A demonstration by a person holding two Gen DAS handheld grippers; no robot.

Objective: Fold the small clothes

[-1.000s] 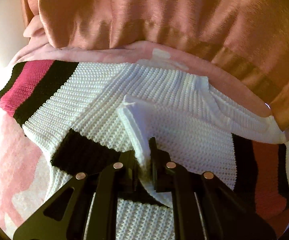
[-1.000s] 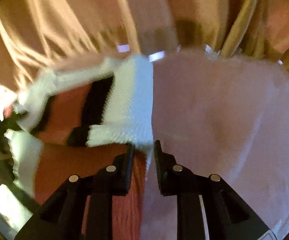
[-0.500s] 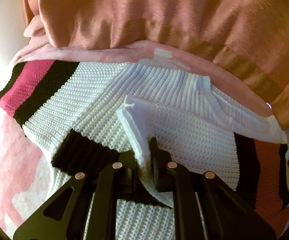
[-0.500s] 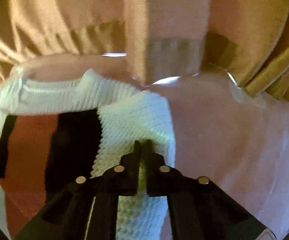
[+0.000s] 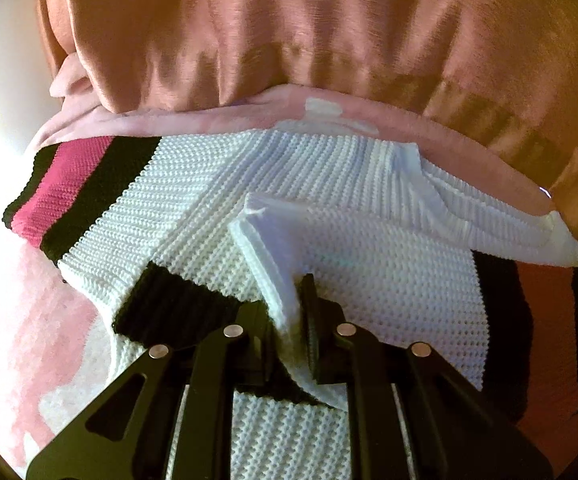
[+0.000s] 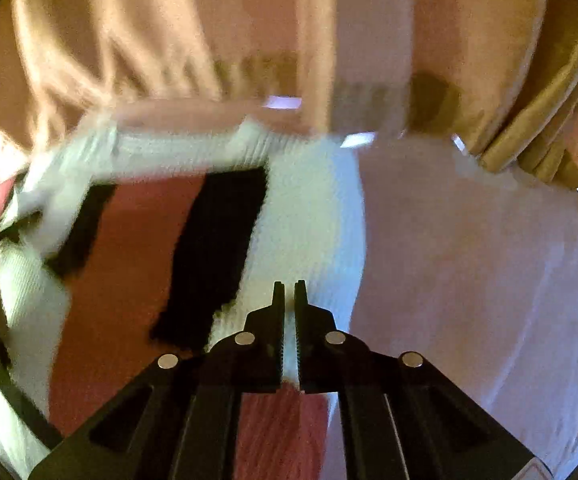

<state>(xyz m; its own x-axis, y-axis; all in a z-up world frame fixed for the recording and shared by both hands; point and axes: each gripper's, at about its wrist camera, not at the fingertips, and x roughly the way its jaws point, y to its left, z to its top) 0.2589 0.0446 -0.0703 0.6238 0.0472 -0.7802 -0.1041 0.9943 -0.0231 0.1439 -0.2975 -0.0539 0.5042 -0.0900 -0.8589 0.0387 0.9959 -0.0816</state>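
A small white knit sweater (image 5: pixel 217 200) with black and red stripes lies on a pink blanket (image 5: pixel 37 344). My left gripper (image 5: pixel 287 304) is shut on a raised white fold of the sweater near its middle. In the right wrist view the same sweater (image 6: pixel 313 216) shows blurred, with a black band and red panel to the left. My right gripper (image 6: pixel 289 292) is shut, its jaws nearly touching above the white strip at the sweater's right edge; no cloth shows clearly between the tips.
A person in an orange-tan top (image 5: pixel 289 32) stands close behind the blanket's far edge; it also shows in the right wrist view (image 6: pixel 169 40). The pale blanket (image 6: pixel 469 260) stretches to the right of the sweater.
My right gripper closed from open and moved along the sweater's right white strip, which now lies flat. My left gripper has kept its hold and barely moved.
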